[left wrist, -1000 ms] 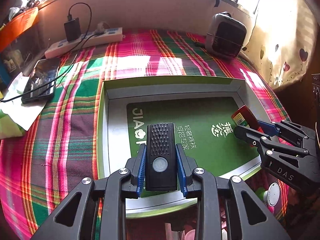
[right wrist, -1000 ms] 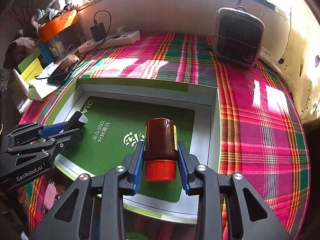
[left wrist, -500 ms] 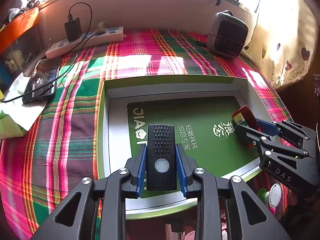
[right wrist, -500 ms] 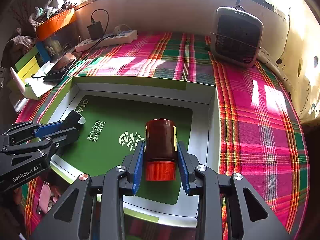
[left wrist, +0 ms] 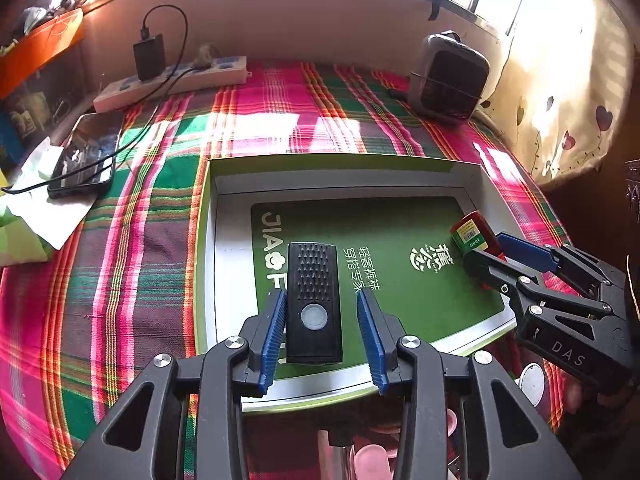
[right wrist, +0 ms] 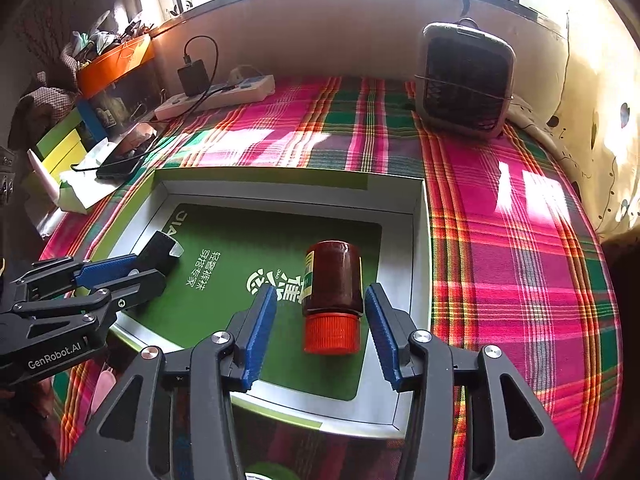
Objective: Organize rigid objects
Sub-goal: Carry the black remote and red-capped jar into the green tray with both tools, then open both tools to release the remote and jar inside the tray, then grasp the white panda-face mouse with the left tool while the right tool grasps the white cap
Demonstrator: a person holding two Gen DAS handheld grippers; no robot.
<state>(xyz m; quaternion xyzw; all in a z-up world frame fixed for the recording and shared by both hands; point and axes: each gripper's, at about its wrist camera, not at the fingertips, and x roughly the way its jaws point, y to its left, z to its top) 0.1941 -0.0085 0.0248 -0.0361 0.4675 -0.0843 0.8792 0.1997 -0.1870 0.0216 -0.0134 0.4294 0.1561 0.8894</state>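
Left tongs (left wrist: 322, 312) opening, pads now off black torch (left wrist: 314, 300) | right tongs (right wrist: 320, 312) opening, freeing red-capped bottle (right wrist: 333, 292) | both lie in green box (left wrist: 344, 160) | two items placed

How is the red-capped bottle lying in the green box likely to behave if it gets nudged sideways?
The red-capped bottle looks round and lies on its side on the flat floor of the green box, so it would probably roll. It seems rigid, so it should not deform. The box's low wall would likely stop it.
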